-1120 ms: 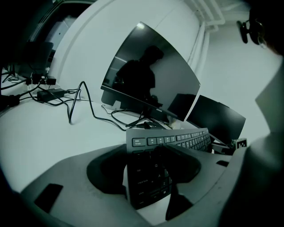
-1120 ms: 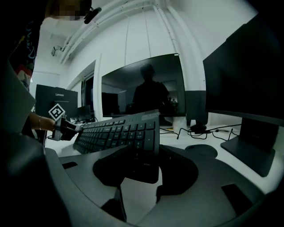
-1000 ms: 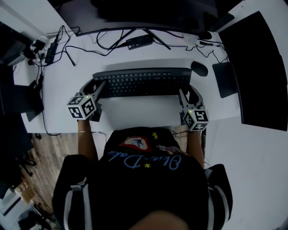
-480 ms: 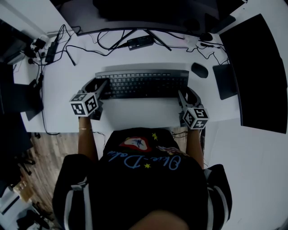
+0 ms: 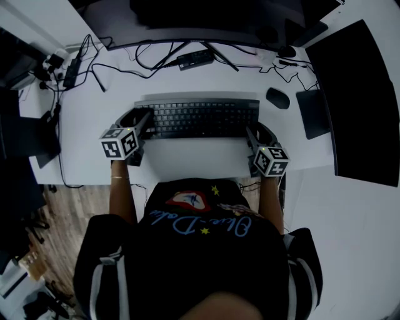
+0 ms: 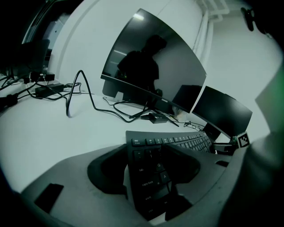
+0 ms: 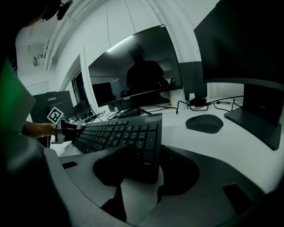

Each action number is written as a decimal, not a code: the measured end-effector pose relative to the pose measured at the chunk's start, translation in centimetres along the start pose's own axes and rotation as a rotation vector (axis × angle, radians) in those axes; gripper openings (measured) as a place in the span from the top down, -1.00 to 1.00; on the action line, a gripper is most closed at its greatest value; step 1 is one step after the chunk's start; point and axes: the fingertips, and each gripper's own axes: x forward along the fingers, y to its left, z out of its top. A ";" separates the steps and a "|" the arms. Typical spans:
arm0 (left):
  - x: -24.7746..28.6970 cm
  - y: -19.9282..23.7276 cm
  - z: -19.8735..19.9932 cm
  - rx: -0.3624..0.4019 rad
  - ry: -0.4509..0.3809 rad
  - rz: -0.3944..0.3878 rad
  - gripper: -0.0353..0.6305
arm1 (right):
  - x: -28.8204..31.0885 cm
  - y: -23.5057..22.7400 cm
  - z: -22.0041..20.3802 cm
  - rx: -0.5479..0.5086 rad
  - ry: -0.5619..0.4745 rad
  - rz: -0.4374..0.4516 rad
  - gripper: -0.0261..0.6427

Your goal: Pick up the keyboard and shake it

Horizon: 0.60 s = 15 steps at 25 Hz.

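A black keyboard (image 5: 199, 117) lies crosswise over the white desk (image 5: 187, 159), in front of me. My left gripper (image 5: 142, 122) is shut on its left end, one jaw over the keys and one under. In the left gripper view the keyboard (image 6: 177, 142) runs off to the right from between the left gripper's (image 6: 151, 177) jaws. My right gripper (image 5: 253, 131) is shut on the right end. In the right gripper view the keyboard (image 7: 120, 131) sits clamped in the right gripper (image 7: 144, 166), its end clear of the desk.
A black mouse (image 5: 277, 97) lies just right of the keyboard, beside a dark flat stand (image 5: 310, 111). A wide monitor (image 5: 187, 19) stands behind and a second monitor (image 5: 356, 94) at the right. Cables (image 5: 156, 59) and an adapter trail across the back and left of the desk.
The keyboard has shifted slightly toward me and looks a little narrower. Both grippers moved with it, keeping their hold on its ends.
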 end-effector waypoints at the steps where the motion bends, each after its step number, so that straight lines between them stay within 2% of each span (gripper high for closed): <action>1: 0.1 0.0 -0.1 0.001 0.004 0.002 0.20 | 0.1 0.0 -0.2 0.007 0.014 0.001 0.40; 15: 1.0 0.2 -0.8 0.031 0.056 0.040 0.23 | 1.2 -0.5 -1.4 -0.012 0.106 -0.011 0.40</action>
